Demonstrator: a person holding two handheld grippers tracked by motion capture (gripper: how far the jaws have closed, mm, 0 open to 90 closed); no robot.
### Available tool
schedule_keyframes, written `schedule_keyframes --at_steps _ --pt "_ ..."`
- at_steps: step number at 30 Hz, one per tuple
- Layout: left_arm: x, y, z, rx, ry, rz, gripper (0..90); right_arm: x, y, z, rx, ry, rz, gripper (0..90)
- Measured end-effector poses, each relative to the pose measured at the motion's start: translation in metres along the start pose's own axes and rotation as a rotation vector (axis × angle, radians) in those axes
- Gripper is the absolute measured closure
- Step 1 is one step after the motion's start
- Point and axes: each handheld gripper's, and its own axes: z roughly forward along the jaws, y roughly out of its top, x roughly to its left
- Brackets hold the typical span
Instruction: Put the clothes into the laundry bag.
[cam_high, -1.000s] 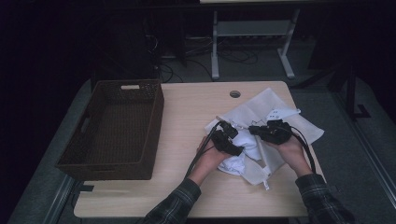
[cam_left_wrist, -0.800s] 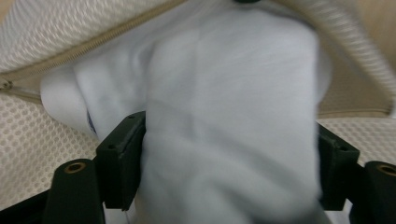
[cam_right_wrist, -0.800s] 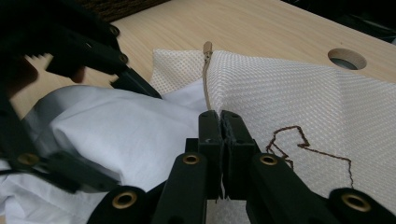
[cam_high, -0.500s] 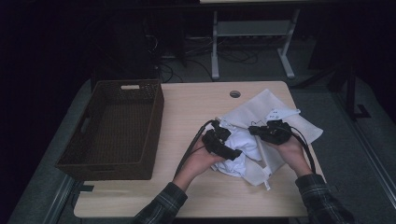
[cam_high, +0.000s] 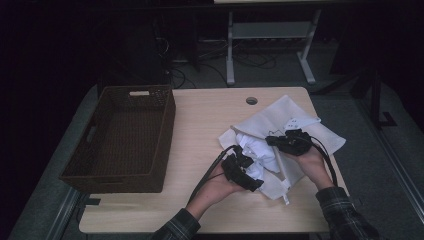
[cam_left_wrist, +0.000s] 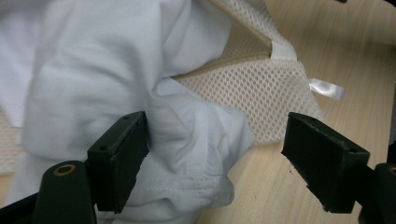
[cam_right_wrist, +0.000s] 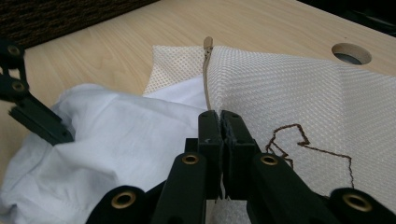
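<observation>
A white mesh laundry bag (cam_high: 280, 117) lies on the right half of the table with a white garment (cam_high: 260, 152) bunched at its mouth. My right gripper (cam_high: 274, 141) is shut on the bag's beige hem (cam_right_wrist: 208, 74), which it holds up off the garment (cam_right_wrist: 116, 140). My left gripper (cam_high: 246, 170) is at the garment's near side. Its jaws have just been opening and now stand wide. A fold of the garment (cam_left_wrist: 93, 70) lies loosely between them, with the mesh bag (cam_left_wrist: 252, 88) behind. My left gripper (cam_right_wrist: 28, 107) is also in the right gripper view.
A dark brown wicker basket (cam_high: 125, 135) stands on the table's left half with nothing in it. A round cable hole (cam_high: 251, 100) is at the back of the wooden table (cam_high: 200, 115). A white ribbon tag (cam_left_wrist: 327, 88) sticks out of the bag. Desk legs and cables are behind the table.
My left gripper has drawn back toward the table's front edge and its jaws stand wider. My right gripper and the bag's hem have stayed where they were.
</observation>
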Motion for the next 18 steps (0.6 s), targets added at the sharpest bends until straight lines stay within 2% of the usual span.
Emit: schedule_keyframes --at_steps 2,11,15,18 --pt "0.000 -0.003 0.006 0.006 -0.004 -0.007 21.1 0.000 0.000 0.001 0.001 0.001 0.001 86.5" --pt "0.002 -0.012 0.023 0.047 -0.006 0.008 22.4 0.001 -0.001 0.003 0.010 0.003 -0.005 86.2" --pt "0.003 -0.015 0.025 0.045 0.010 0.024 28.4 0.002 -0.002 0.005 0.016 0.006 -0.004 85.5" --pt "0.007 -0.017 0.024 0.034 0.024 0.030 37.9 0.002 -0.003 0.005 0.018 0.009 -0.001 84.7"
